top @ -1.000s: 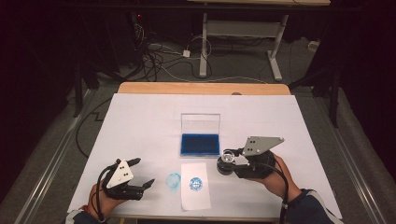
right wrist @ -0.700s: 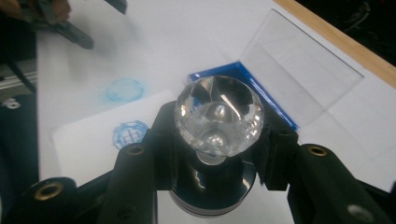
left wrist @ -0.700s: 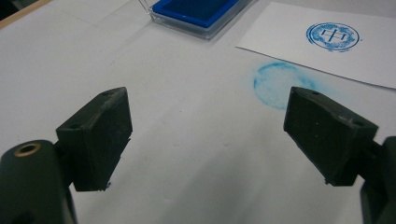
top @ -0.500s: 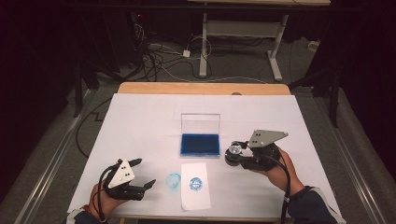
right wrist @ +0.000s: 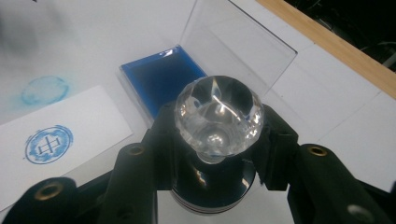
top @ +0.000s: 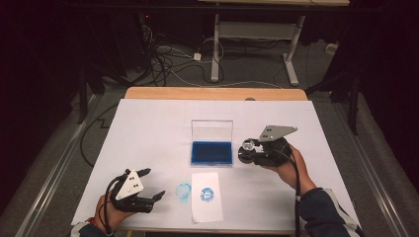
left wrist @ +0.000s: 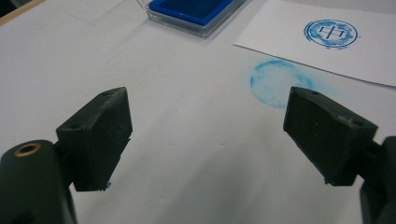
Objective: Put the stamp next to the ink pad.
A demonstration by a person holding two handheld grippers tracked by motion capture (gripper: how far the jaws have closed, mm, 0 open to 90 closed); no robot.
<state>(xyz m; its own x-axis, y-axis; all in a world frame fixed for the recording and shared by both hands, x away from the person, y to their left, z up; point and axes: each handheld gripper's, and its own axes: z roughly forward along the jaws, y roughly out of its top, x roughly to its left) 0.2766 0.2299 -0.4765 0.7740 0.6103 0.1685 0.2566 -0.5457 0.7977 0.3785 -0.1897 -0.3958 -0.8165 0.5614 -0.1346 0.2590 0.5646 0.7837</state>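
My right gripper (top: 249, 152) is shut on a round stamp (right wrist: 218, 116) with a faceted clear knob and a black base; it sits just right of the blue ink pad (top: 212, 152), whose clear lid (top: 212, 131) stands open. A white paper slip (top: 206, 195) bearing a blue round seal print (top: 208, 194) lies in front of the pad. Beside the slip, a faint blue round smudge (top: 183, 189) marks the table cover. My left gripper (top: 152, 183) rests near the front left, open with nothing between its jaws, pointing toward the smudge (left wrist: 276, 82).
A white sheet covers the table (top: 148, 128), with a wooden edge (top: 212, 93) along the far side. Cables and a desk frame (top: 252, 44) lie on the dark floor beyond. The person's hands and dark sleeve (top: 326, 212) come in from the front.
My right gripper has carried the stamp to the right and slightly away from me, now beside the ink pad's right edge. The left gripper has stayed put.
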